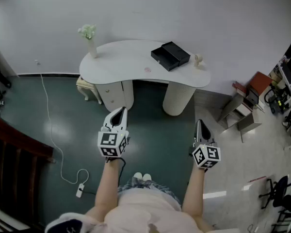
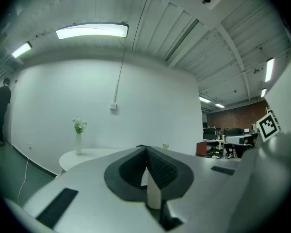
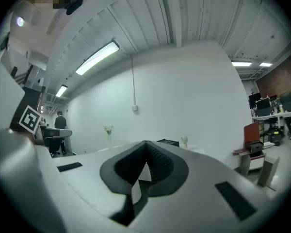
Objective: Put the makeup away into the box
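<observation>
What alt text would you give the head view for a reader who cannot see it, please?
A person standing on a dark floor holds the left gripper and right gripper out level, tongs shut and empty, short of a white curved table against the wall. It carries a black box and a flower vase.

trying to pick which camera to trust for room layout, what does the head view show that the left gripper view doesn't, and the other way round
Only the head view: the wearer's forearms, a cream stool tucked under the white table, and a small pink item on its top.
Only the left gripper view: the ceiling light, a wall box with its conduit, and a person standing at the far left.
Both: the table, the vase of flowers at its end, and the left gripper, its jaws together.
</observation>
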### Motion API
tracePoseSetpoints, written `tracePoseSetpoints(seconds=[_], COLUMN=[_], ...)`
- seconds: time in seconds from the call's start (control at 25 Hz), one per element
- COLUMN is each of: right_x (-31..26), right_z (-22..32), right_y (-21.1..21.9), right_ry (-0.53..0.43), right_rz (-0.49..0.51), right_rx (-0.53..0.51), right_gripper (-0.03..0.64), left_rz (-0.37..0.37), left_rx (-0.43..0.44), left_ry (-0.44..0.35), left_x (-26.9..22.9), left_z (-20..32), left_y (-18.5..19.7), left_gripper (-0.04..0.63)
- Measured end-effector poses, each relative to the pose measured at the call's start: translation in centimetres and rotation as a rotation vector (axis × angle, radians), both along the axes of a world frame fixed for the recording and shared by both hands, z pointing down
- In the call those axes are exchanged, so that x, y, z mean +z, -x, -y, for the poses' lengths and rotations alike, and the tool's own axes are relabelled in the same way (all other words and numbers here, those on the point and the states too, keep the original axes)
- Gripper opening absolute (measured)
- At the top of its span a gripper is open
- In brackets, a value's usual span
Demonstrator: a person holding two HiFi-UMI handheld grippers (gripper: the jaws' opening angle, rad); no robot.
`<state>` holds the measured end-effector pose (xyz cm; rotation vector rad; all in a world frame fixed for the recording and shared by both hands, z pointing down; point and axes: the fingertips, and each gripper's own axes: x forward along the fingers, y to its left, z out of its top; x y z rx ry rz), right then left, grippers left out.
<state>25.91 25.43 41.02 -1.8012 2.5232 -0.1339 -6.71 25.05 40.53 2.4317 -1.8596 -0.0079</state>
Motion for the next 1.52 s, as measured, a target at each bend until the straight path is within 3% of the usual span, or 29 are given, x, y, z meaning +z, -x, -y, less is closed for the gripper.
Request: tracePoseSetpoints(seconds=[1.2, 1.52], right_x=[0.8, -0.8], right_z=[0.9, 1.7], right_y=[3.4, 4.3], right_ry=[0.036, -0.016], right_rz=[-0.008, 0.038], right_rx=[-0.091, -0.101], right_gripper=[0.017, 0.335], left_rz=[-0.001, 0.003], left_rx=[0.033, 0.028], left_ry=[0.052, 0.060], left_x=[1.4, 1.7], left_z=[0.7, 1.0], left_y=[0.1, 1.1], left_gripper=[0.026, 0.026])
